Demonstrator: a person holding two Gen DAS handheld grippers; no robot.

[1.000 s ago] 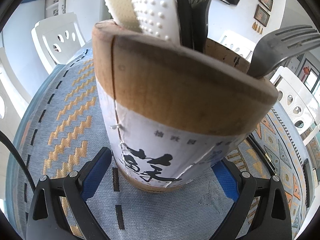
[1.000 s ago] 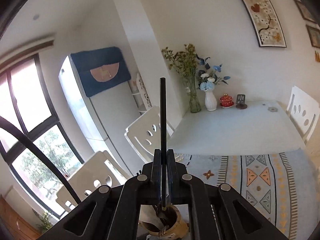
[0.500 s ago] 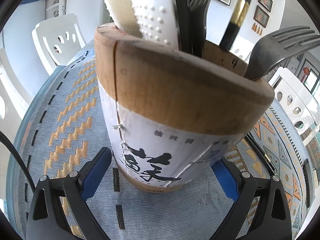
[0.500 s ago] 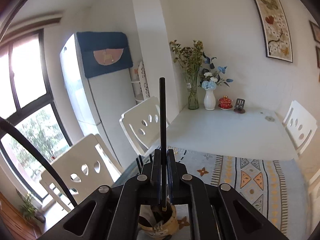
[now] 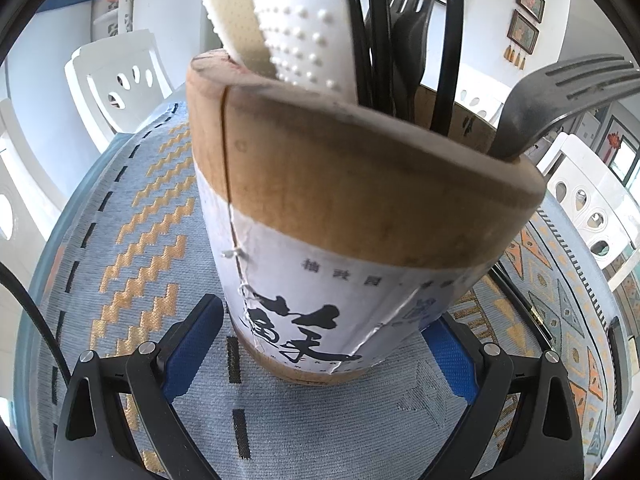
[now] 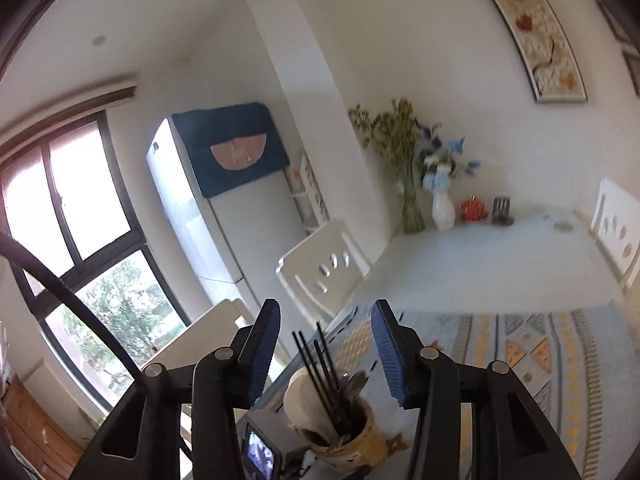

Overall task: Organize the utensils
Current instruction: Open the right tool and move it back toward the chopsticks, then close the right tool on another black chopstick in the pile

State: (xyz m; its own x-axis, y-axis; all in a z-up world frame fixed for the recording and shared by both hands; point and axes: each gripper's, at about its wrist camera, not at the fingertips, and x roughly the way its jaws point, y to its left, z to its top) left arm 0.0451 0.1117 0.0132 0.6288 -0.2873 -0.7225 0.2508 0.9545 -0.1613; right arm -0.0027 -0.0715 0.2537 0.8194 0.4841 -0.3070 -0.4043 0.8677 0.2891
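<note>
Left gripper: its blue-padded jaws sit either side of the holder's base, apparently clamped on it, probably to keep it from tipping while utensils drop in.
Blue pads: soft, textured facings, suited to gripping a smooth curved wall.
Tablecloth: woven blue-grey fabric with orange zigzags and black dashes; the holder stands upright on it.
Utensil holder: a bamboo-like cylinder, bare tan wood near the rim, with a white paper label bearing black characters around the lower part; the label is torn and peeling along one seam.
White paddle: broad, pale, covered in raised dots, leaning in the holder's left side.
Black chopsticks: thin, glossy rods standing near the middle, ends down in the holder.
Dark forks: matte grey metal, tines up, one leaning out to the right.
Right gripper: jaws have just been opening and stand apart with nothing between them, poised above the holder; judged, a chopstick has been let go into it.
Task status: the visible utensils are gathered in the holder.
</note>
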